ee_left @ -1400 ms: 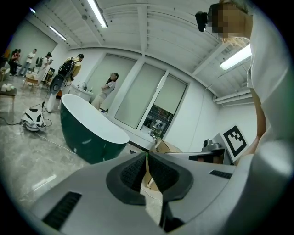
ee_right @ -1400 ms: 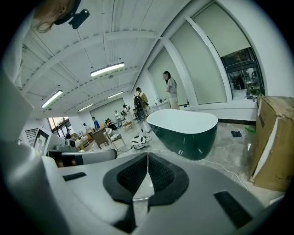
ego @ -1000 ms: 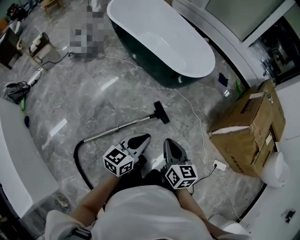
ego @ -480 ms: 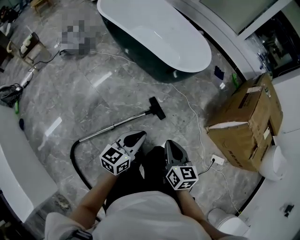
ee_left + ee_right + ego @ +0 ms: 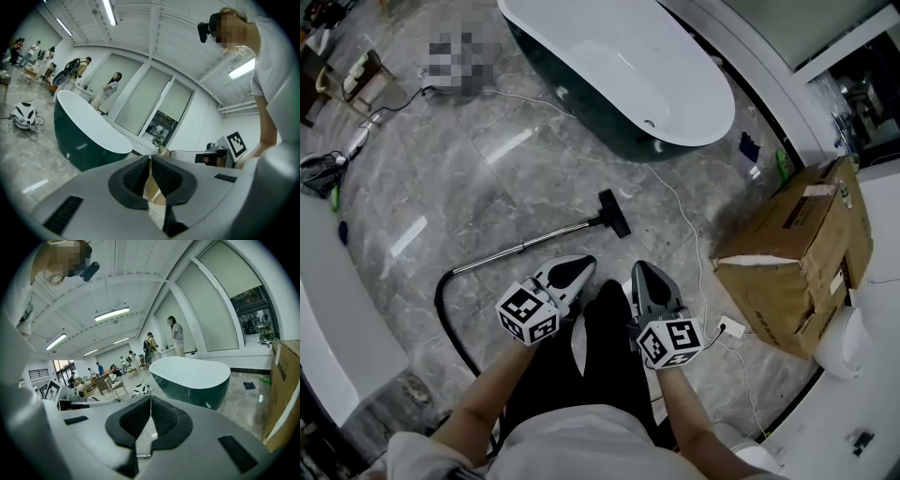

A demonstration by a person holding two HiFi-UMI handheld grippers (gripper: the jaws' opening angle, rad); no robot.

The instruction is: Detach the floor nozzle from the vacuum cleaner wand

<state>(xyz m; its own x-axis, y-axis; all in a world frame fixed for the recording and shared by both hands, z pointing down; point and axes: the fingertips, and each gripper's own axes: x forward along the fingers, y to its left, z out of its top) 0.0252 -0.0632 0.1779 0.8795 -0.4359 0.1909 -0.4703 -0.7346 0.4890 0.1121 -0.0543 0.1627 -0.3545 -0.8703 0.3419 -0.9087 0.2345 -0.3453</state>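
In the head view the vacuum's silver wand (image 5: pixel 525 247) lies on the grey marble floor. Its black floor nozzle (image 5: pixel 614 213) is attached at the far right end, and a black hose (image 5: pixel 441 314) curls off the left end. My left gripper (image 5: pixel 585 263) hovers just this side of the wand, shut and empty. My right gripper (image 5: pixel 637 269) hangs beside it, below the nozzle, also shut and empty. In the left gripper view the left gripper (image 5: pixel 150 160) has its pads together, as does the right gripper (image 5: pixel 150 400) in the right gripper view. Neither touches the vacuum.
A dark green, white-topped bathtub (image 5: pixel 675 131) stands beyond the nozzle. A cardboard box (image 5: pixel 802 248) sits at the right, with a white cable (image 5: pixel 694 244) and power strip (image 5: pixel 729 327) on the floor near it. My dark-trousered legs (image 5: pixel 600 356) are between the grippers. People stand far off.
Both grippers have shifted a little forward as I stepped, my legs now showing between them. The jaws stay shut and the vacuum has not moved.
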